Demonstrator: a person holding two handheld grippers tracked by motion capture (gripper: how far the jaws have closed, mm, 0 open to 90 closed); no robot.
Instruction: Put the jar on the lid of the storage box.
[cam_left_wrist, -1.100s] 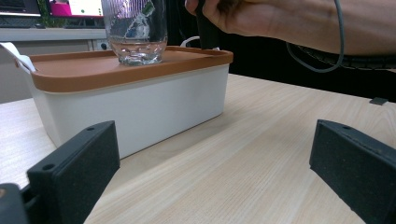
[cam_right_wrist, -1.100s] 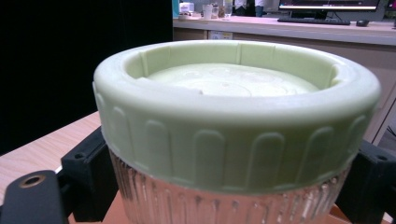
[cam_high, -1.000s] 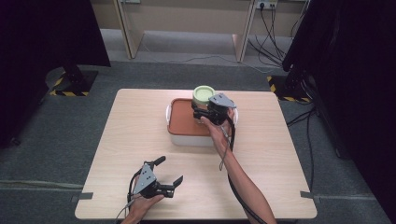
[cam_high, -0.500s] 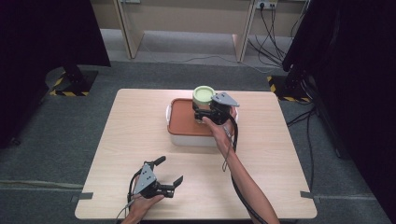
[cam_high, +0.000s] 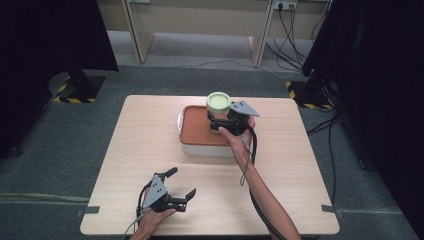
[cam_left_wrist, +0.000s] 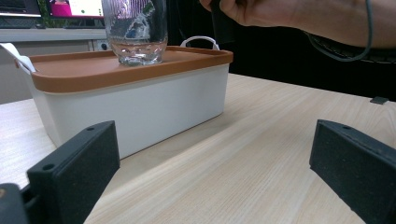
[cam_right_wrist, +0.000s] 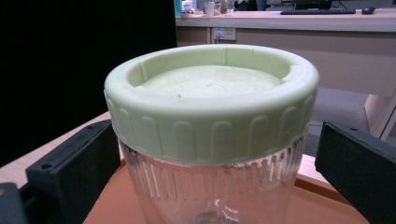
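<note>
High: I look down over the whole table (cam_high: 300, 165) | left: low, near edge | right: close on jar (cam_right_wrist: 210, 140) | shared: jar

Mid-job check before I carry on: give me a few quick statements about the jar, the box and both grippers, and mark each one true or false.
1. The glass jar stands upright on the orange lid of the white box. True.
2. The jar's green cap is off and lies on the table. False: it sits on top of the jar.
3. The right gripper has its jaws open on either side of the jar. True.
4. The left gripper is clamped on the box. False: it is open, low over the table, apart from the box.
5. The jar looks empty. True.
</note>
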